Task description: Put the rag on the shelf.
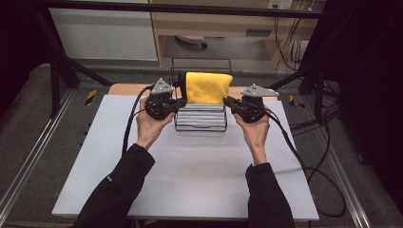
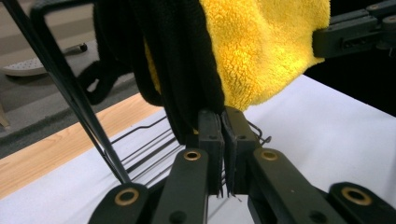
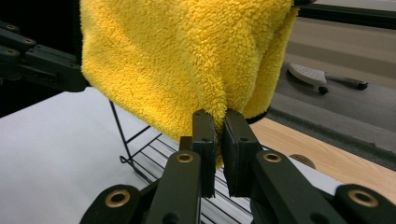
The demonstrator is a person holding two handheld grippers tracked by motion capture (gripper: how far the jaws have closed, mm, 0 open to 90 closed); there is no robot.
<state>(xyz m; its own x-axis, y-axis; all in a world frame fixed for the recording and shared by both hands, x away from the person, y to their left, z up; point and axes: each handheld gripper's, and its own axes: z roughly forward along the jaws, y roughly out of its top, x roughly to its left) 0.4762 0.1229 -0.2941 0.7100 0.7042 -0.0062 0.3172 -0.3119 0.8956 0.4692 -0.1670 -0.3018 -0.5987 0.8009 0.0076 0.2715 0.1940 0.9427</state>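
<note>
Forearms in black sleeves [image 1: 119, 190] come up from the near edge of the white table [image 1: 190, 180], one handheld gripper in each hand.

Left gripper [image 2: 223, 122]: jaws pressed together. In the left gripper view they nip the lower left corner of the yellow towel [image 1: 208, 87], where a black cloth [image 2: 182, 60] hangs against it; whether the pads catch the yellow pile, the black cloth or both I cannot tell.

Right gripper [image 3: 215, 122]: jaws closed on the towel's lower right corner, yellow pile showing between the pads.

Towel: draped over the top bar of the black wire rack [image 1: 199, 124], hanging down its near side, at the middle of the table's far half. Rack base flat on the table below it.

Far: wooden edge [image 1: 124, 88], then floor and a cabinet.

Step, as judged: both lower corners taken, towel not yet lifted off the rack.

Next move, as judged: raise both hands together, level, so the fold clears the top bar without dragging the rack. Keep the black cloth from coming along.
</note>
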